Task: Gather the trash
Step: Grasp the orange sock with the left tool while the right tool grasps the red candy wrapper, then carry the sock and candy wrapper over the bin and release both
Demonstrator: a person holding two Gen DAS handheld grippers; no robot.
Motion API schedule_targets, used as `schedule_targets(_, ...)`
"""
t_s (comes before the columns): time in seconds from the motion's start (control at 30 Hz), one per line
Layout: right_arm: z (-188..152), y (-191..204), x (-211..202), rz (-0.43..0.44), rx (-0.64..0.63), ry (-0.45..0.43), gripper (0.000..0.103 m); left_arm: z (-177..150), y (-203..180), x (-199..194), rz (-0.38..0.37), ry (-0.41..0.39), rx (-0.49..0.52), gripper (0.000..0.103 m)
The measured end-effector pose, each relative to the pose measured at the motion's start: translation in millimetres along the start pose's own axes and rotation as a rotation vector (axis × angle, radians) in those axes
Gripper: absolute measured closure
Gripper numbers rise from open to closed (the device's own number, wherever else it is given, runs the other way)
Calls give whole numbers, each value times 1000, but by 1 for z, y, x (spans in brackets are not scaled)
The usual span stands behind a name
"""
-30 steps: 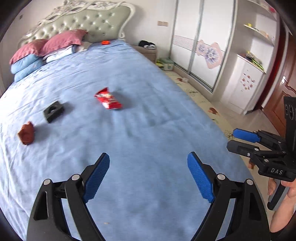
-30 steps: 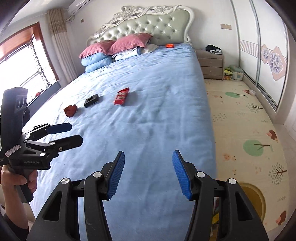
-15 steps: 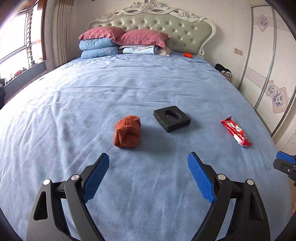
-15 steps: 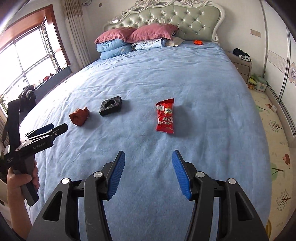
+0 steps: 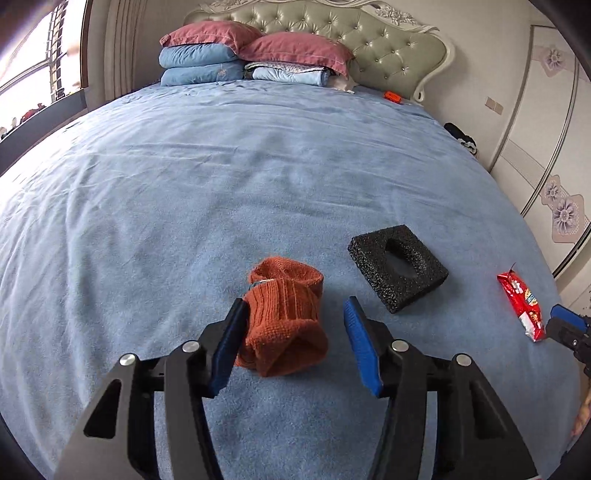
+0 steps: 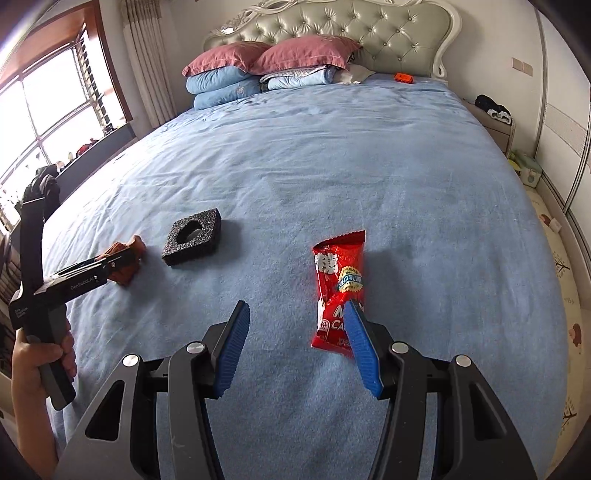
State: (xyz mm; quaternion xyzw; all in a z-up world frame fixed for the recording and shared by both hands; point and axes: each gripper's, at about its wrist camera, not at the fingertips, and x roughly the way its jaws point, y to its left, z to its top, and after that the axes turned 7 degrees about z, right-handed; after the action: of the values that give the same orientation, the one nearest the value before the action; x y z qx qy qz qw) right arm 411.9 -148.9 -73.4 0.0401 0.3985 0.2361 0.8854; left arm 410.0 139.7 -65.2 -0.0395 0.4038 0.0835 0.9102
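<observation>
A rust-orange knitted bundle (image 5: 284, 317) lies on the blue bed. My left gripper (image 5: 295, 347) is open with its jaws on either side of the bundle, the left pad touching it. A black foam block (image 5: 397, 267) with a hole lies just right of it. A red candy wrapper (image 6: 338, 291) lies flat on the bed; it also shows in the left wrist view (image 5: 521, 301). My right gripper (image 6: 295, 349) is open, its right pad over the wrapper's near end. The left gripper (image 6: 92, 273) shows at the bundle (image 6: 127, 258) in the right wrist view, beside the foam block (image 6: 194, 236).
The blue bed cover (image 5: 221, 177) fills both views. Pillows (image 6: 266, 70) and a tufted headboard (image 6: 332, 22) stand at the far end, with a small orange object (image 6: 403, 76) near them. A nightstand (image 6: 495, 118) and wardrobe doors (image 5: 546, 155) are on the right.
Both grippers have moved forward and down over the bed. The left now straddles the orange bundle; the right has reached the red wrapper. Both stay open.
</observation>
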Motion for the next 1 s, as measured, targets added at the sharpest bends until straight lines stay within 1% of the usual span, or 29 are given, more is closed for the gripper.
schedule_targets(0.07, 0, -4, 7, 1, 6, 11, 50, -4, 0, 2, 13, -5, 16, 54)
schedule_targets(0.1, 0, -6, 11, -1, 5, 21, 50, -4, 2, 1, 9, -7, 9, 61)
schedule_targets(0.13, -1, -7, 14, -8, 1, 29, 50, -4, 5, -1, 4, -10, -4, 66)
schedule_targets(0.23, -3, -11, 19, -13, 12, 35, 51, -3, 14, -1, -19, 3, -37, 72)
schedule_targets(0.4, -4, -21, 32, -30, 41, 48, 55, -4, 19, -1, -42, -3, -60, 73)
schedule_targets(0.47, -6, -27, 39, -31, 63, 61, 65, -5, 21, -2, -49, -4, -71, 74)
schedule_targets(0.57, -7, -33, 35, -13, 90, 37, 70, -6, 24, -4, -61, -7, -87, 75)
schedule_targets(0.77, -12, -27, 17, 13, 81, -3, 71, -8, 25, -17, -110, -26, -112, 75)
schedule_targets(0.87, -15, -20, 4, 29, 74, -18, 71, -9, 16, -34, -102, -70, -82, 75)
schedule_targets(1.0, -21, -8, -20, 48, 59, -34, 71, -17, 2, -61, -142, -102, -63, 75)
